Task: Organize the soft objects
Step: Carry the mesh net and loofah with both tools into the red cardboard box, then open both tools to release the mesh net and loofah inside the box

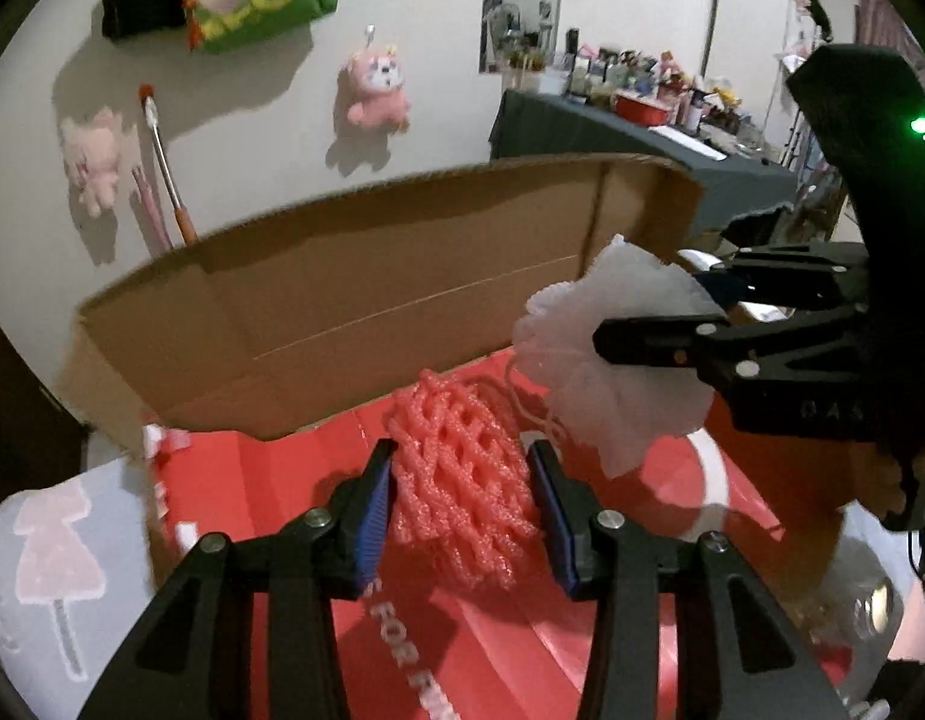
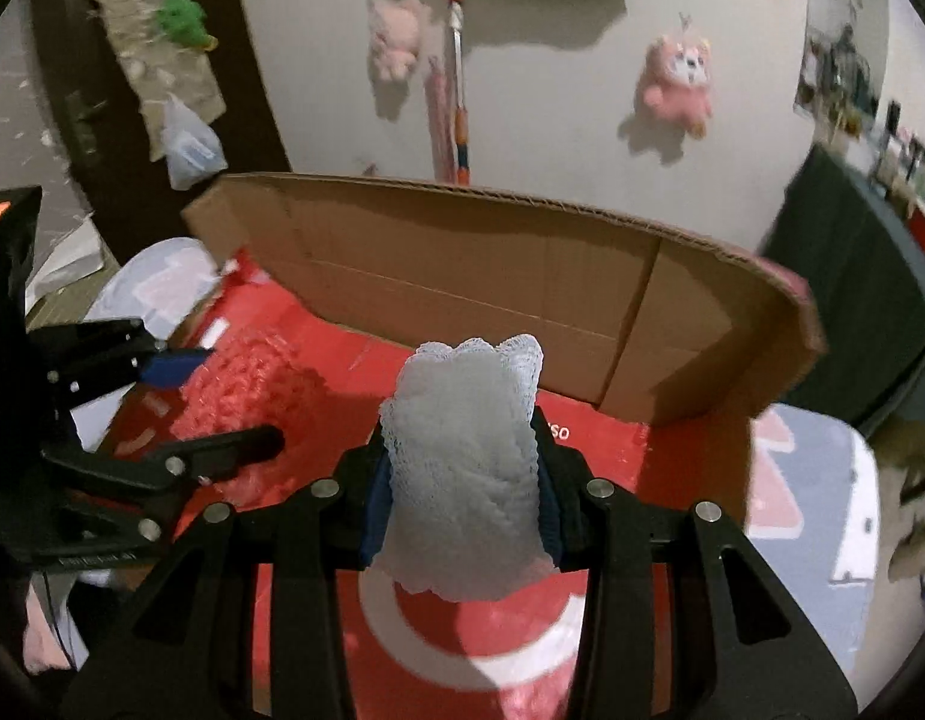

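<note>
Your left gripper (image 1: 462, 510) jaws are squeezing pink foam netting (image 1: 462, 480) btwn both pads; right gripper (image 2: 462, 492) jaws are pinching white foam netting (image 2: 465, 468), both hovering over red box (image 2: 318, 324) w/ cardboard flap (image 2: 492, 282).

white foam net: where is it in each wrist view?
Left wrist: white foam net right of centre, gripped by the right tool.
Right wrist: white foam net at centre, between that tool's pads.
Shared landmark: raised cardboard flap behind it.
</note>
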Tool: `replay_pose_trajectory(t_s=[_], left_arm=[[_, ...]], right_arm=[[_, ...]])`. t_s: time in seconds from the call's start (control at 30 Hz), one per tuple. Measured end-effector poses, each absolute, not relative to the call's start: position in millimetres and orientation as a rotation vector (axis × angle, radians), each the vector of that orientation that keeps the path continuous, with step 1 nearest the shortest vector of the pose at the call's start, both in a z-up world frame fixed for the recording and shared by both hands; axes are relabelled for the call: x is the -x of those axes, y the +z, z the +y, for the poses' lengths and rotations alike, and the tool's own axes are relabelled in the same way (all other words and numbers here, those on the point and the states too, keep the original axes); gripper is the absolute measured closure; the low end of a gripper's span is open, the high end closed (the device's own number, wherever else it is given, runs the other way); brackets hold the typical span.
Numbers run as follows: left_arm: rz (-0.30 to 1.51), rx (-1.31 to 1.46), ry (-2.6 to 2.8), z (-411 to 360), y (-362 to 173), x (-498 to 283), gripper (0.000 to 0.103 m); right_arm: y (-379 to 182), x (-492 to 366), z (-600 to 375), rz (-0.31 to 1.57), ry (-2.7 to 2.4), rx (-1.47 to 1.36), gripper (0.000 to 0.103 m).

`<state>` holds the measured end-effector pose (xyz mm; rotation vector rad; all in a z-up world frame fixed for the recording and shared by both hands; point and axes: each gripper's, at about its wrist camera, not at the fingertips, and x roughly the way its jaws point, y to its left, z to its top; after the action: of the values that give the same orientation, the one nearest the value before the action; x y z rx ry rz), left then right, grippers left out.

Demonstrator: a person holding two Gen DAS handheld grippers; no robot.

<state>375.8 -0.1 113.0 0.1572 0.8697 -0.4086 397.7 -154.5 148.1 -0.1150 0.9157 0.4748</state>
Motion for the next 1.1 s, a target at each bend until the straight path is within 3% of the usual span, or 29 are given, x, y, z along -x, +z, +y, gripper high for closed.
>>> replay_pose_trajectory(t_s=[0.33, 0.77, 1.1], left_arm=[[0.935, -0.119, -0.35, 4, 83, -410, 0.055], [0.955, -0.106, -0.318, 5, 76, -413, 0.052], [0.95, -0.094, -0.292, 5, 77, -412, 0.04]], right_arm=[[112, -440, -144, 1.034, 0.425, 0.103, 0.064], [101, -441, -153, 1.062, 0.392, 0.063, 0.051], [105, -440, -154, 1.05, 0.368, 0.069, 0.039]])
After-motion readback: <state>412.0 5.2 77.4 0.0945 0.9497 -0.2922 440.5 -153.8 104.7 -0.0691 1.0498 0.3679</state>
